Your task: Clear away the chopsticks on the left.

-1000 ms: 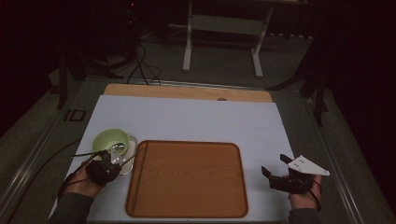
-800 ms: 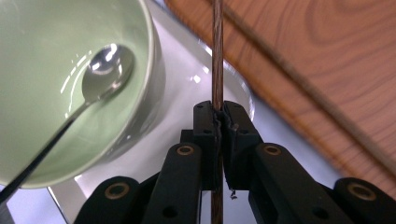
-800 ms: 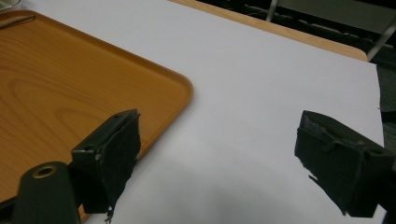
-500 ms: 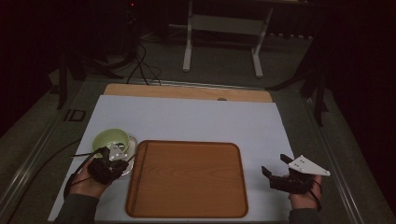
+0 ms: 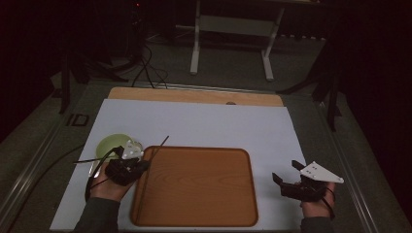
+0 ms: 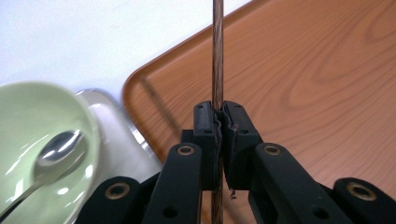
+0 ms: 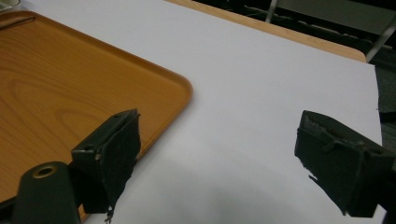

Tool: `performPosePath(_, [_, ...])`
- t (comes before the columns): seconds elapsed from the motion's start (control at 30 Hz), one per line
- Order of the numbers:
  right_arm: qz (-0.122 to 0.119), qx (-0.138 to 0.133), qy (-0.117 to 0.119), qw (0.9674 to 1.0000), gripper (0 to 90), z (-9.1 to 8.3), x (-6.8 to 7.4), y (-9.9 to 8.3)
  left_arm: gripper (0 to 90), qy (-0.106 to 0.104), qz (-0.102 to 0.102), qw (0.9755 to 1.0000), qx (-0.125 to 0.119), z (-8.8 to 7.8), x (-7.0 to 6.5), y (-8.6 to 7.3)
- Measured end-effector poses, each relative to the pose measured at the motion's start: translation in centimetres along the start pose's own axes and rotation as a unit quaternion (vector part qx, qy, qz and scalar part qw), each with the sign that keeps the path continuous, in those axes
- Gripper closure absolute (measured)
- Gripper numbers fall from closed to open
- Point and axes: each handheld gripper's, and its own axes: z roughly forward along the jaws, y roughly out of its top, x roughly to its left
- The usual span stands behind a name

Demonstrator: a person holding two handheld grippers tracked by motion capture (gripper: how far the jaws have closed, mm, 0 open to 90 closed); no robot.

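Holding a thin dark-brown wooden chopstick (image 6: pixel 217 51), my left gripper (image 6: pixel 218 119) has its jaws clenched on the stick. In the left gripper view the stick runs straight up from between the two black pads and also pokes out below them. In the high view the left gripper (image 5: pixel 127 165) sits at the near-left corner of the rectangular orange-brown wooden tray (image 5: pixel 204 194), and the chopstick (image 5: pixel 158 145) slants up and away from it over the tray's far-left corner.

Beside the left gripper, on the side away from the tray, I note a round pale-green ceramic bowl (image 6: pixel 28 126). A shiny metal spoon (image 6: pixel 58 151) lies inside it, bowl end up. Under the green bowl a silvery metal dish edge (image 6: pixel 116 135) shows, just beside the tray's rounded corner (image 6: pixel 140 84). In the high view the green bowl (image 5: pixel 109 144) is just beyond the left hand (image 5: pixel 109 187).

My right gripper (image 7: pixel 219 158) is released: its two black pads stand wide apart with nothing between them. They hang over the white sheet covering the table (image 7: pixel 261 93). The tray's rounded corner (image 7: pixel 180 91) is just beside one jaw. In the high view the right gripper (image 5: pixel 286 177) is near the tray's right edge, well apart from the left gripper, with its grey three-cornered plate on top.

Beyond both grippers a bare strip of light wooden tabletop (image 5: pixel 194 96) shows past the white sheet.
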Motion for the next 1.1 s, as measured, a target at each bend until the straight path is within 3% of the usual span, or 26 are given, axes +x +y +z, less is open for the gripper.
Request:
performPosePath(0.13, [-0.001,0.0,0.0,1.0,14.1,0.0,0.0,0.0,85.9,-0.013,-0.006,0.9999,-0.007,0.6,-0.7,0.9])
performPosePath(0.5, [-0.001,0.0,0.001,1.0,14.1,0.0,0.0,0.0,85.7,-0.052,-0.05,0.9971,-0.026,2.6,-2.5,1.6])
performPosePath(0.77, [-0.002,0.0,0.001,1.0,14.1,0.0,0.0,0.0,85.7,-0.049,-0.105,0.9931,-0.016,4.5,-2.6,0.5])
performPosePath(1.1, [-0.002,-0.001,0.001,1.0,14.1,0.0,0.1,0.0,84.8,-0.032,-0.14,0.9894,0.021,6.2,-2.1,-1.3])
